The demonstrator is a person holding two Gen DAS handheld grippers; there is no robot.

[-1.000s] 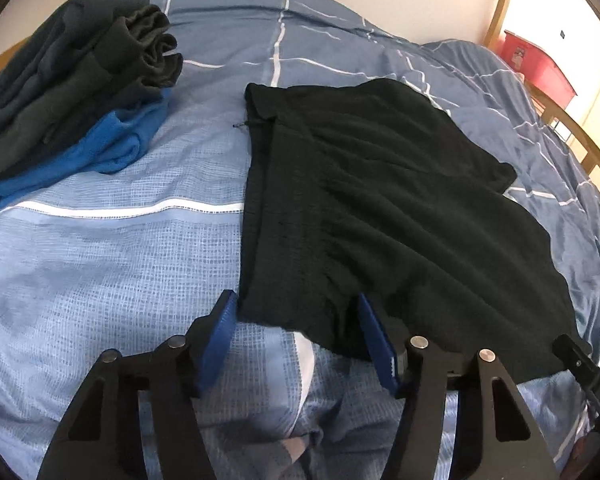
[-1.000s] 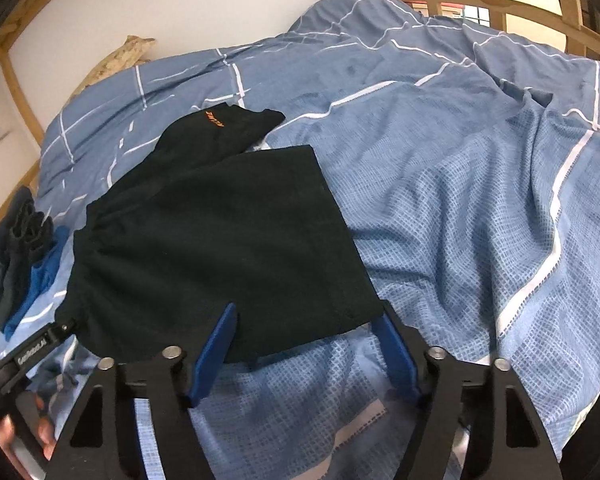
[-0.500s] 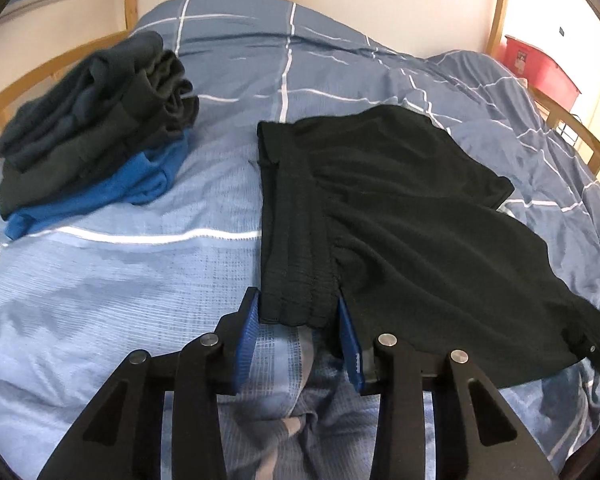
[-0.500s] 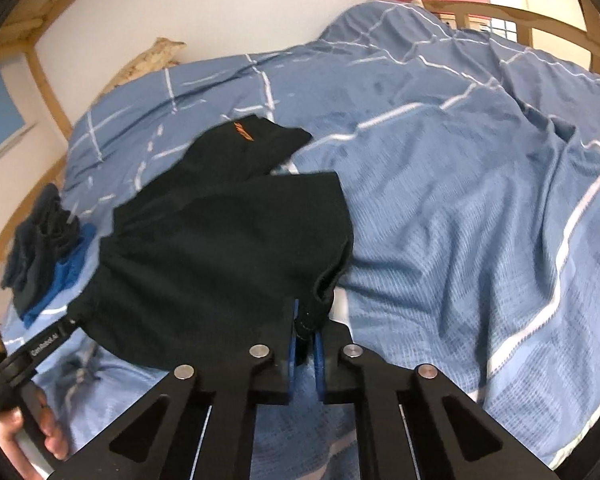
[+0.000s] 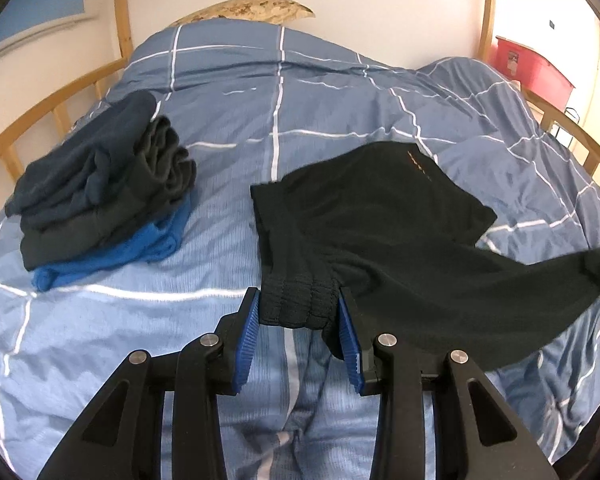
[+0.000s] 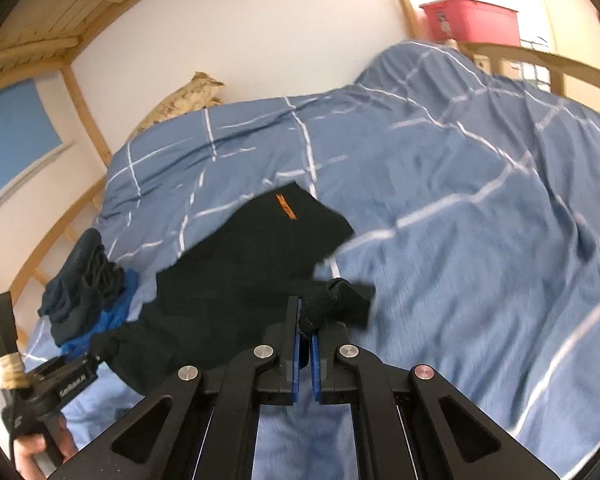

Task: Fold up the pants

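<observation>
Gripping the black shorts (image 5: 380,240), the left tongs (image 5: 298,320) clench the bunched waistband and the right tongs (image 6: 305,328) pinch a hem corner. That thin pinch could slip mid-fold, dropping the leg crooked onto the bed (image 5: 300,120) ahead of them.

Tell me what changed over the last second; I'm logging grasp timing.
Both grippers closed: the left gripper on the waistband of the black shorts, the right gripper on a hem corner, and both lifted that near edge off the duvet. The folded clothes pile stayed put.
</observation>
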